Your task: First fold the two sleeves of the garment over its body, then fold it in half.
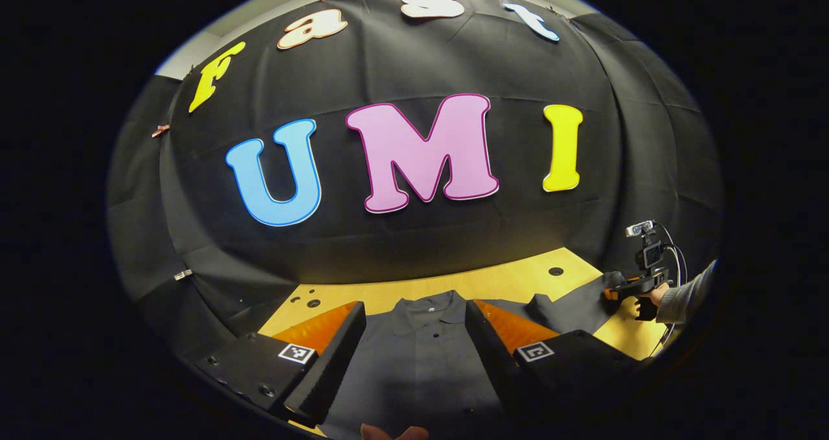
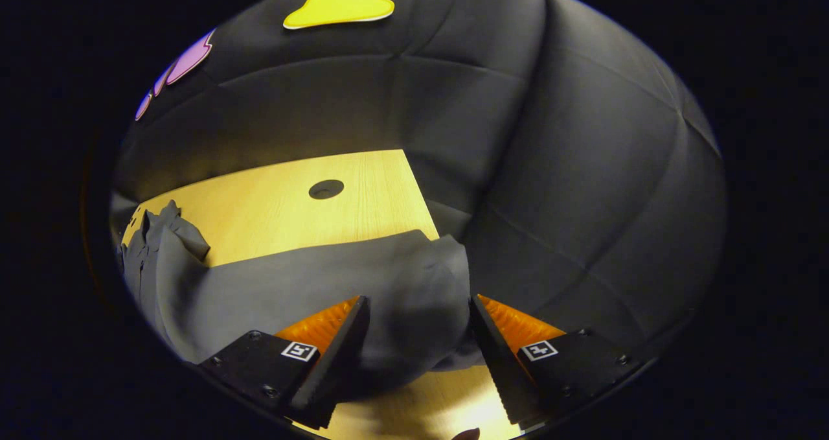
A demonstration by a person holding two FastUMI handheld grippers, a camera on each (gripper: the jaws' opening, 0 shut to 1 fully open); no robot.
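Left tongs (image 1: 414, 356): two wedge-shaped fingers with ridged inner faces, each on a black block with screw heads. A square black-and-white marker sat on top of each block. Right tongs (image 2: 420, 356): same build, same square markers, screws on both blocks. Seen from the left gripper view, the right tongs (image 1: 615, 292) carried a small camera on an upright mount with a thin looping cable. The hand (image 1: 647, 304) on it came out of a grey sleeve (image 1: 693, 294).

The garment (image 1: 414, 356) is cut off at the near edge of the left gripper view, its hem unseen. The sleeve (image 2: 363, 291) cuff is hidden between the fingers.
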